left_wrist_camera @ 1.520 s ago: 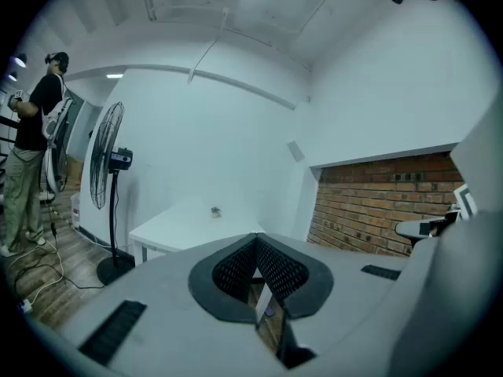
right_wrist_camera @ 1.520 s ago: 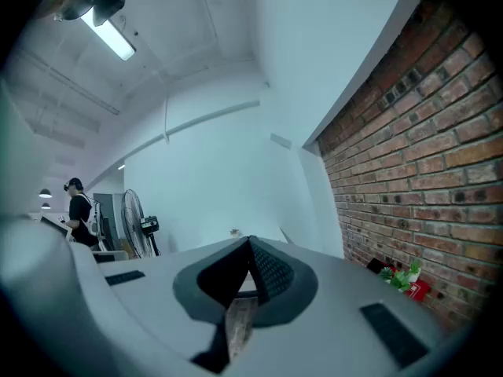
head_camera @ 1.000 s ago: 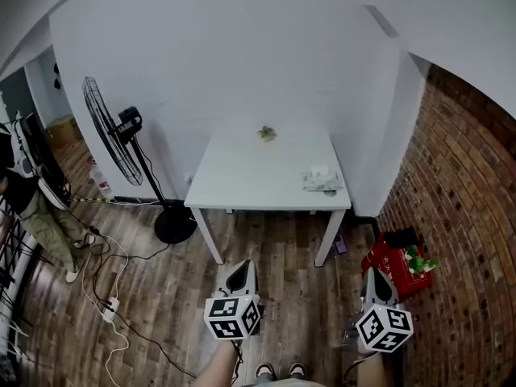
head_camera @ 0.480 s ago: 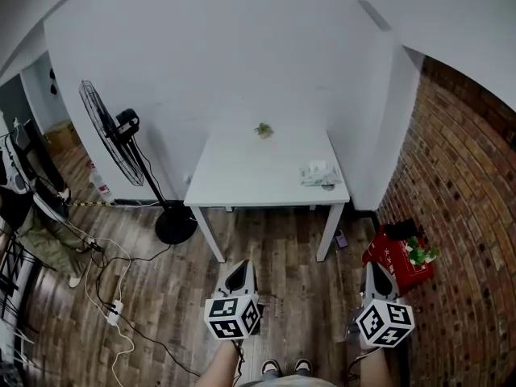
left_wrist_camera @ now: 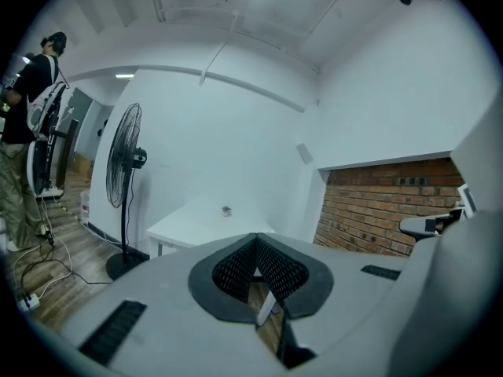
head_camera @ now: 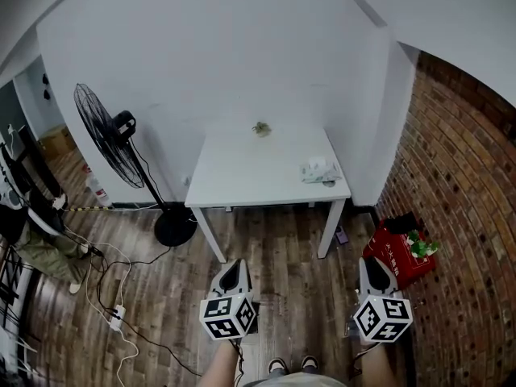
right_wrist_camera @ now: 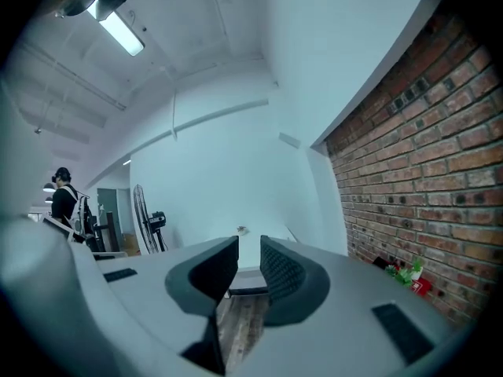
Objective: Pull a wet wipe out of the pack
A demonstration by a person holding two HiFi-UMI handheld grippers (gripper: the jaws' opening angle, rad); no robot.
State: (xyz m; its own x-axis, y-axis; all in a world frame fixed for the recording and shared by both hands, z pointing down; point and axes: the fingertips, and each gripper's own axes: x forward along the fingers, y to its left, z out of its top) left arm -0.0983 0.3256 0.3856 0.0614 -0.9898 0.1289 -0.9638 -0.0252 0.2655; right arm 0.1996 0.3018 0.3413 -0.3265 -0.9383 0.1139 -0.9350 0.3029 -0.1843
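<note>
Left hand-held gripper (head_camera: 232,266) hangs low over the wooden floor with its jaws closed tip to tip on nothing. The right hand-held gripper (head_camera: 371,264) is level with it, its jaws a narrow gap apart and also empty. Both are well short of the white counter (head_camera: 250,176) ahead. The wet wipe pack (head_camera: 318,170) lies near the counter's front right corner, with something pale standing up from its top. That is probably a wipe's tip, though it is too small to be sure. The pack looks light and soft, so it would likely lift or slide under a pull and wants pinning down. The wipe itself should be limp, damp and slippery, best pinched at its exposed tip.
</note>
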